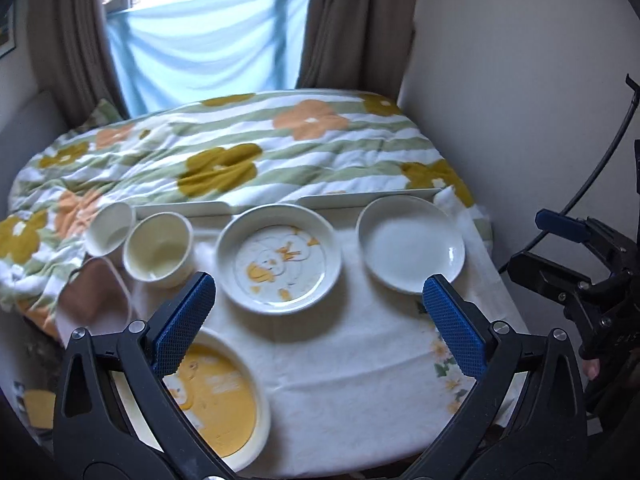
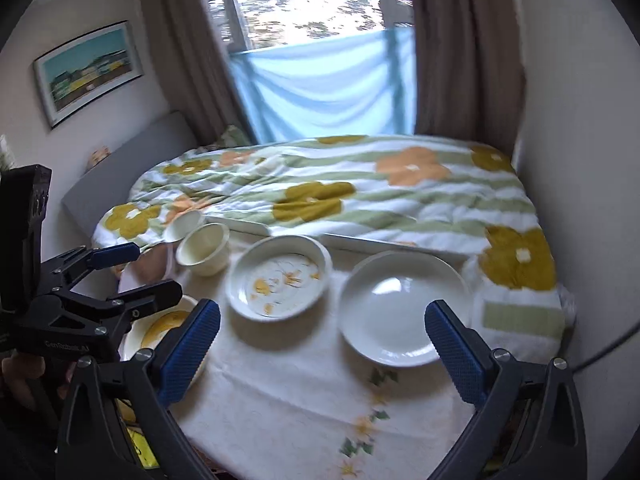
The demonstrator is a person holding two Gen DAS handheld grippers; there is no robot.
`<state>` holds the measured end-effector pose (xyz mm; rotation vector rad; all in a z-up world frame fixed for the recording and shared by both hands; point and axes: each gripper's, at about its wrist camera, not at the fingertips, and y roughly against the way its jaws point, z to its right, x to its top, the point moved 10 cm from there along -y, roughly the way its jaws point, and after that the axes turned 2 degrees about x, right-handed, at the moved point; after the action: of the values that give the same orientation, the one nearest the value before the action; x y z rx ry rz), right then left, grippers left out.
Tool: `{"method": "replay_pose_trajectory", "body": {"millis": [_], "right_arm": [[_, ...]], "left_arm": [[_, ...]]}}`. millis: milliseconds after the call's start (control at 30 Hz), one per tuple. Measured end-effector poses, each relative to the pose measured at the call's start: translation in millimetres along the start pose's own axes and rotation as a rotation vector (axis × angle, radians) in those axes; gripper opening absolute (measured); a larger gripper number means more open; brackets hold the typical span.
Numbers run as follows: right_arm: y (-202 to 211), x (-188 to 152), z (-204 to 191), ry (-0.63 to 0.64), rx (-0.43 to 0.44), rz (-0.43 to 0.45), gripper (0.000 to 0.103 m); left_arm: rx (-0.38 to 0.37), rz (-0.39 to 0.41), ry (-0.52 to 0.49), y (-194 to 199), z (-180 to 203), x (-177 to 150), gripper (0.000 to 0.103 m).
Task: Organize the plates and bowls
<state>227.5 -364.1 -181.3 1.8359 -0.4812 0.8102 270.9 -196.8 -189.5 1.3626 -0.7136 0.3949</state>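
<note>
On a white-clothed table point(image 1: 340, 360) stand a plain white plate point(image 1: 410, 242) point(image 2: 404, 306), a white plate with yellow duck drawings point(image 1: 280, 258) point(image 2: 280, 276), a yellow-centred plate point(image 1: 216, 396) point(image 2: 160, 328) at the near left, and two cream bowls point(image 1: 158, 250) point(image 1: 110, 228) point(image 2: 204, 244) point(image 2: 184, 224) at the far left. My left gripper point(image 1: 318, 308) is open and empty above the near table, its left finger over the yellow plate. My right gripper point(image 2: 322, 340) is open and empty, its right finger over the plain plate's near rim.
A bed with a flowered striped quilt point(image 1: 240, 152) point(image 2: 360, 192) lies right behind the table. A white tray edge point(image 1: 372, 200) runs along the table's far side. A pinkish cloth point(image 1: 96, 300) hangs at the left. A wall point(image 1: 520, 80) is close on the right.
</note>
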Motion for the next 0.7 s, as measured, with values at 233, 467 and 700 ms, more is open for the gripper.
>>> {"method": "replay_pose_trajectory", "body": {"millis": [233,467,700], "right_arm": [[-10.5,-27.3,66.6,-0.230,-0.086,-0.077,0.102],[-45.0,-66.0,89.8,-0.510,-0.072,-0.147,0.102],[-98.2,-100.6,110.1,-0.804,-0.109,-0.148,0.065]], "left_arm": [[-0.123,-0.099,-0.126,-71.5,53.2,35.6,0.103],[-0.242,-0.232,-0.265,-157.3,77.5,40.8,0.102],[-0.288,-0.423,-0.339,-254.4,77.0,19.2,0.055]]}}
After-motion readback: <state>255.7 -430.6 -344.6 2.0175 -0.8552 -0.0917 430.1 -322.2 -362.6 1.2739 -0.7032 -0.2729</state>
